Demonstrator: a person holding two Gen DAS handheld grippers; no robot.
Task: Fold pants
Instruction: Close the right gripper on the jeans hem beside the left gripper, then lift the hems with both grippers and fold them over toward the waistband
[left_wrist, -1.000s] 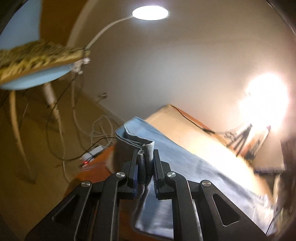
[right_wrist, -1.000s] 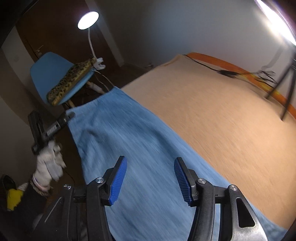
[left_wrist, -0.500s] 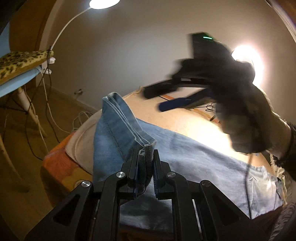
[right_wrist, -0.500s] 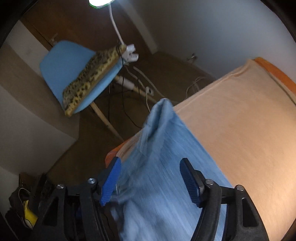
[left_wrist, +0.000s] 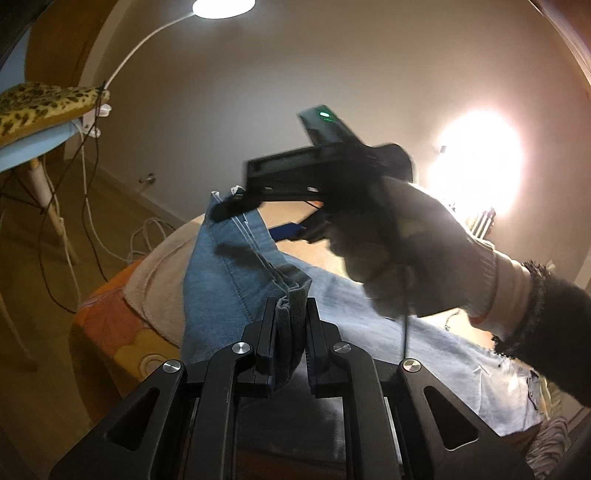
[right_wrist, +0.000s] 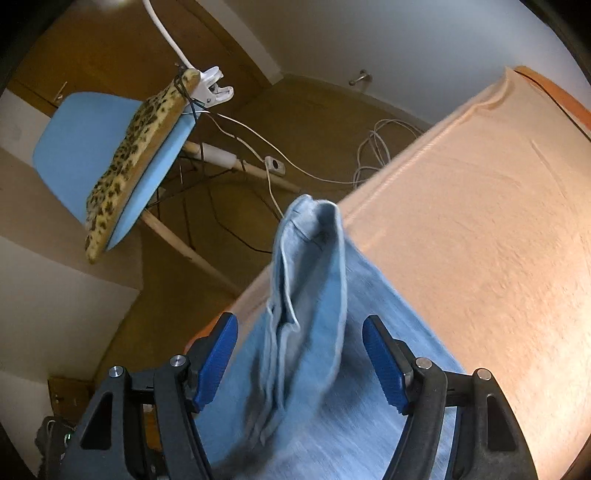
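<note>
While the pants hang lifted at one end, the scene reads as follows.

Left gripper (left_wrist: 290, 325): jaws clamped on a bunched hem of the pants (left_wrist: 229, 280), the fabric pinched between the two black fingers.

Right gripper (right_wrist: 299, 362): jaws spread wide, blue pads (right_wrist: 216, 358) on either side of the raised denim fold, neither pad clearly touching it. In the left wrist view this gripper (left_wrist: 258, 218) is at the far top edge of the lifted cloth, held by a gloved hand (left_wrist: 406, 251); the picture is blurred there.

Pants: light blue denim, one end held up in a standing fold, the rest lying flat along the bed (right_wrist: 480, 221) toward the lower right.

Bed: covered by a peach sheet, with an orange layer showing at its edge.

Chair (right_wrist: 77, 147): blue, beside the bed, with a leopard-print cushion (right_wrist: 136, 155) on the seat.

Lamp (left_wrist: 223, 5): lit, on a white curved neck clipped at the chair.

Cables (right_wrist: 373, 147): white and dark, on the wooden floor.
</note>
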